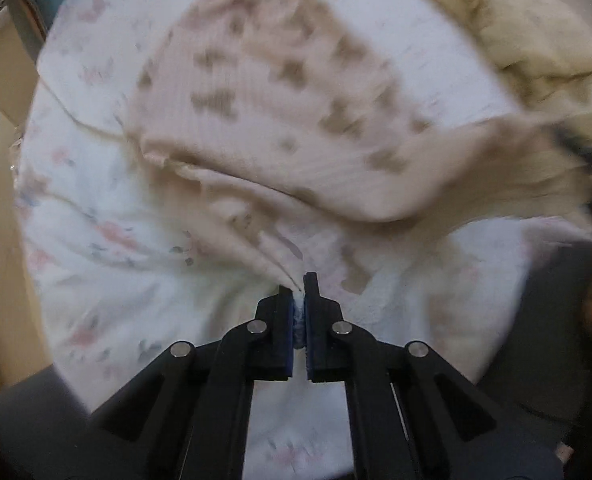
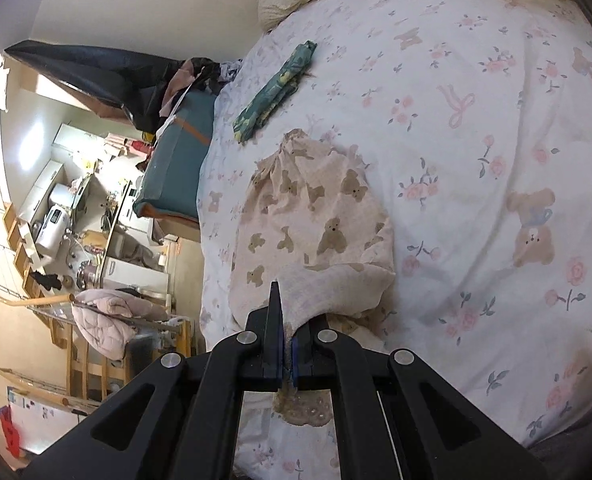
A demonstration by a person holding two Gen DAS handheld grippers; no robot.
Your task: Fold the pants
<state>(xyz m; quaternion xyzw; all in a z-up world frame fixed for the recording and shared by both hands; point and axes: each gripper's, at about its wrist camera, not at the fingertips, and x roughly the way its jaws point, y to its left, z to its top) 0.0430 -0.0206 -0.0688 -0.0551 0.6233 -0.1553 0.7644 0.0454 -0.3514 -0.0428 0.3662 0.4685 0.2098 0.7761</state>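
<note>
1. We see the pants [image 2: 311, 224], pale pink with a brown bear print, lying on the bedsheet [image 2: 475, 120], which is white with flowers and bears. One end is bunched far from the right camera; the near end is lifted off the bed.
2. Our right gripper [image 2: 290, 344] is pinched tight on a pants edge. Cloth runs between the pads and a lacy hem hangs out below the jaws.
3. Our left gripper [image 1: 299, 304] is also nearly closed, with a thin bit of fabric between the pads. It looks like a pants edge, maybe with some sheet caught in too; blur makes it hard to tell.
4. In the left view the pants [image 1: 280, 120] spread ahead of the jaws, and cloth stretches off to the right edge of the frame. That view is motion-blurred.
5. Judgement: we're mid-fold, carrying two held points over the rest of the garment.
6. Risk: if the left pinch includes bedsheet, pulling drags the sheet and shifts the pants, ruining alignment.
7. Risk: the left grip is thin, so a fast swing could slip it out and drop that corner.
8. Risk: uneven pull between the hands skews the fold line and leaves the far bunching trapped inside.
9. Nearby: a folded green patterned cloth [image 2: 276, 88] lies well apart on the bed, and a beige blanket [image 1: 515, 32] sits at the far side.
</note>
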